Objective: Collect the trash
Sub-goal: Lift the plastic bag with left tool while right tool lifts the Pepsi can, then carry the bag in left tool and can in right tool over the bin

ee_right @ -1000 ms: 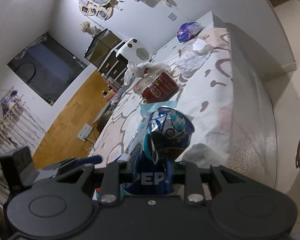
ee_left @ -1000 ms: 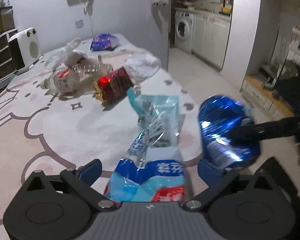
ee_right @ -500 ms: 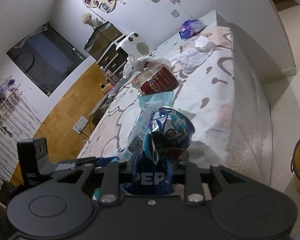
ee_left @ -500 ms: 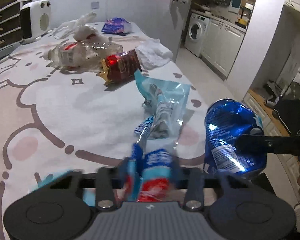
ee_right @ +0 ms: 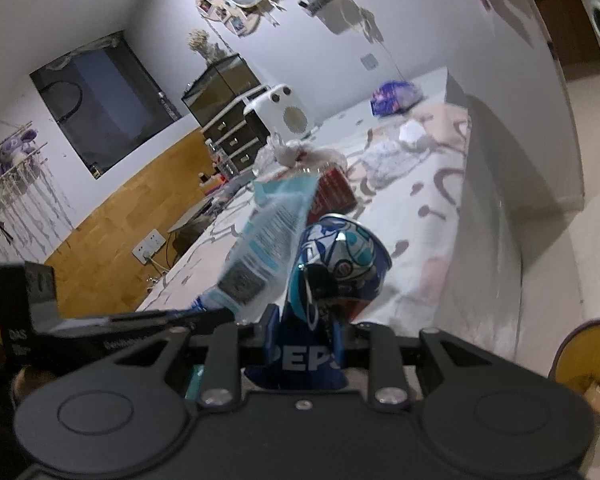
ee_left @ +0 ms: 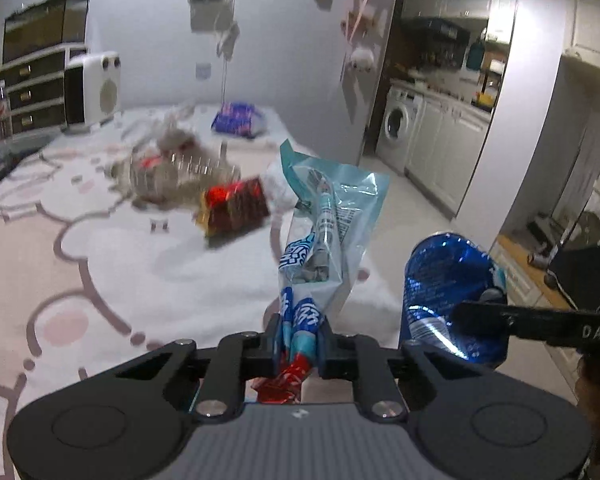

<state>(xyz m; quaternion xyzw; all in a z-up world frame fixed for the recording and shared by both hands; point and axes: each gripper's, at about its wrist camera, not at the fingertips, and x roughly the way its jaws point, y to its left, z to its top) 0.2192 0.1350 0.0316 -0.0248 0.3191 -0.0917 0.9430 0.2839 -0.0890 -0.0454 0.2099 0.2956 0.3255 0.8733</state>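
The left gripper has just been closing, and now its jaws are almost together, pinching the bottom of a blue bag. The bag sticks up in the air, off the bed. The right gripper is squeezed tight on a blue can, which is dented and held up beside the bag. So two bits of trash are picked up. More is left on the bed: a red wrapper, a clear bottle, a white tissue and a purple packet far back. A yellow bin sits on the floor near the bed. The bag and can probably go there next.
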